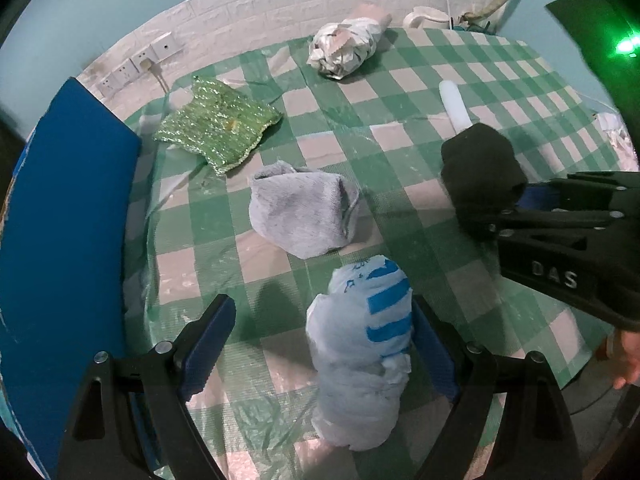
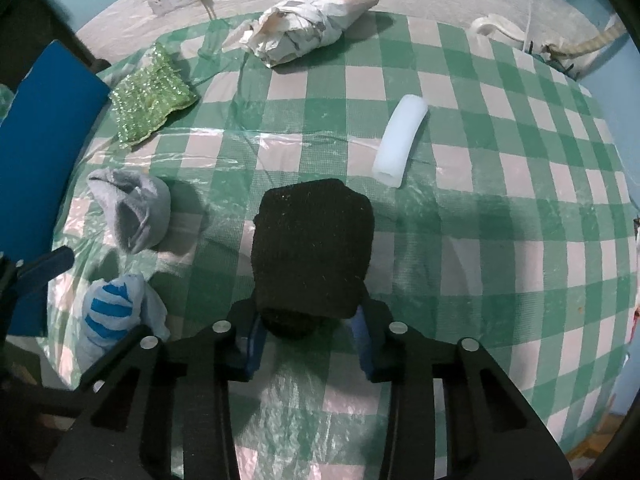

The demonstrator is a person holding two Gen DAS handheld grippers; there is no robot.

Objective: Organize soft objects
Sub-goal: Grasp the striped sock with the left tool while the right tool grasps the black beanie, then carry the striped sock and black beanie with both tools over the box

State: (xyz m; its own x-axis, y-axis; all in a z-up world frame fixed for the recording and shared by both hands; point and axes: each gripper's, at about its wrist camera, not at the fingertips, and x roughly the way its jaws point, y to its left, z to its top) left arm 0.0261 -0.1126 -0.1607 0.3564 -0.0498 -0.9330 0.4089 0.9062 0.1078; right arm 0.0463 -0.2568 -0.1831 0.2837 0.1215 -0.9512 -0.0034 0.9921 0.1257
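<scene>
Socks are partly gathered: black sock [image 2: 312,256] is clamped in right jaws; striped sock [image 1: 360,352] lies between open left jaws, ungripped. Grey sock [image 1: 302,210], ahead, remains unsorted.

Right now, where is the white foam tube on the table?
The white foam tube lies on the checked tablecloth, ahead and slightly right of the black sponge held in the right gripper, apart from it.

**Grippers at the recorded moment**

The left gripper [image 1: 324,344] stood with its jaws spread wide, one finger on either side of a blue-striped bundle [image 1: 360,352]. The right gripper [image 2: 308,336] was clamped on a black cloth [image 2: 312,248], holding it forward.
</scene>
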